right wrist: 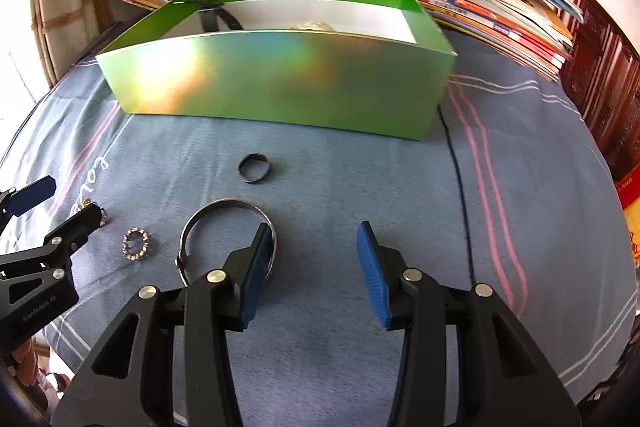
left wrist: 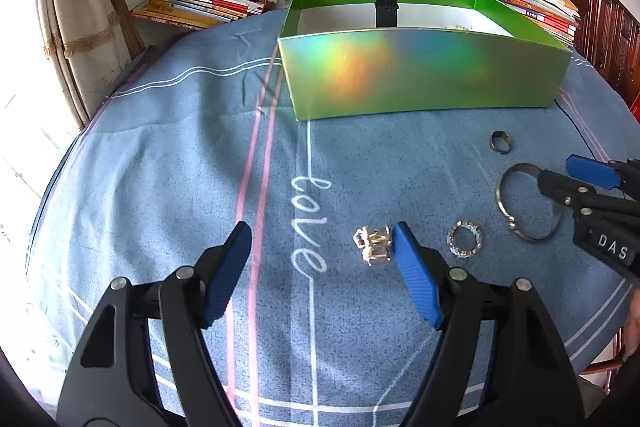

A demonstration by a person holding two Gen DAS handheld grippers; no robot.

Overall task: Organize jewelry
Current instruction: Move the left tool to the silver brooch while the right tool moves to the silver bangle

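On the blue cloth lie several pieces of jewelry: a gold clip-like piece [left wrist: 373, 246], a small sparkly ring [left wrist: 464, 239], a large silver bangle [left wrist: 524, 205] and a dark ring [left wrist: 500, 141]. My left gripper [left wrist: 322, 239] is open, low over the cloth, its right pad just beside the gold piece. My right gripper [right wrist: 314, 247] is open with its left finger [right wrist: 256, 263] over the bangle's [right wrist: 224, 223] right rim; nothing is held. The green box [left wrist: 420, 75] stands behind, with a pale item and a black strap inside.
Book stacks [left wrist: 208, 3] sit behind the box on the left and right [right wrist: 492, 3]. A thin dark cable [right wrist: 460, 187] runs across the cloth to the right of the jewelry. A curtain [left wrist: 68, 19] hangs at far left.
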